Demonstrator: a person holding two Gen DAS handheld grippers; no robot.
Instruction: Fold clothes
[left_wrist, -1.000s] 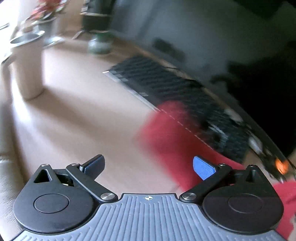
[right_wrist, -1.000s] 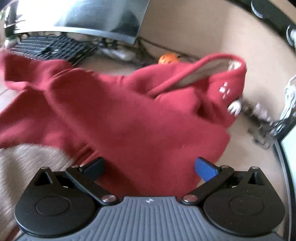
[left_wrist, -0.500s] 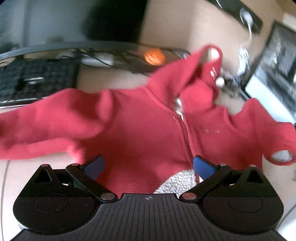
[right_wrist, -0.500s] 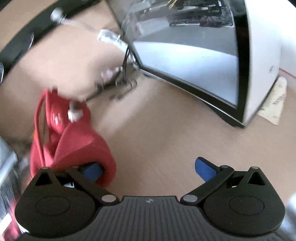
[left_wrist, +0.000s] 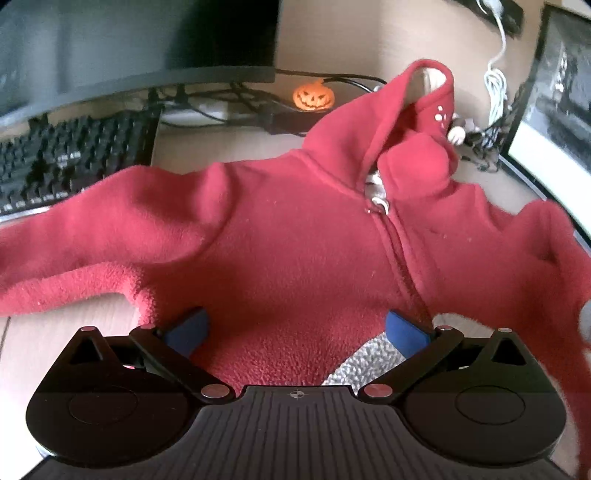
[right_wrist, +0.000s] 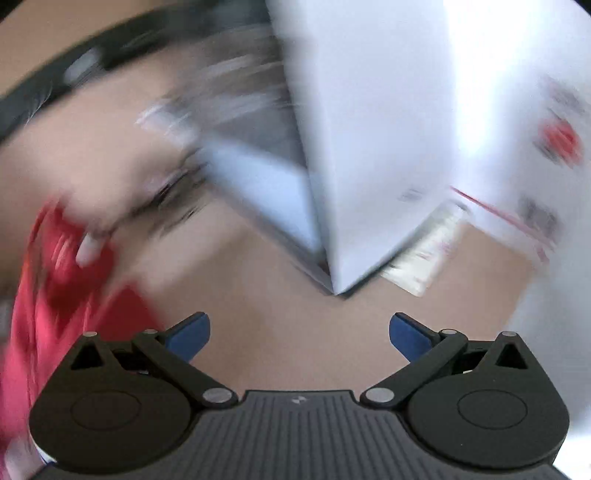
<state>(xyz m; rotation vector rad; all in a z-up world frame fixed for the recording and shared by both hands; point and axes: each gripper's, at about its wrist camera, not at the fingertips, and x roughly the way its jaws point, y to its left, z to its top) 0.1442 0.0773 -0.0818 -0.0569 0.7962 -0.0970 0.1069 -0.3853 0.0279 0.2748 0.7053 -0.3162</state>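
The red hoodie (left_wrist: 295, 236) lies spread flat and unfolded on the bench (left_wrist: 229, 144), sleeves out, so all folding remains, with left tongs (left_wrist: 295, 328) and right tongs (right_wrist: 299, 332) both spread, holding nothing.

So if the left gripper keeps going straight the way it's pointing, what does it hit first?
Most likely the red hoodie: its fleece front already lies between the open jaws of the left gripper, beside the zip. Depth is hard to judge.
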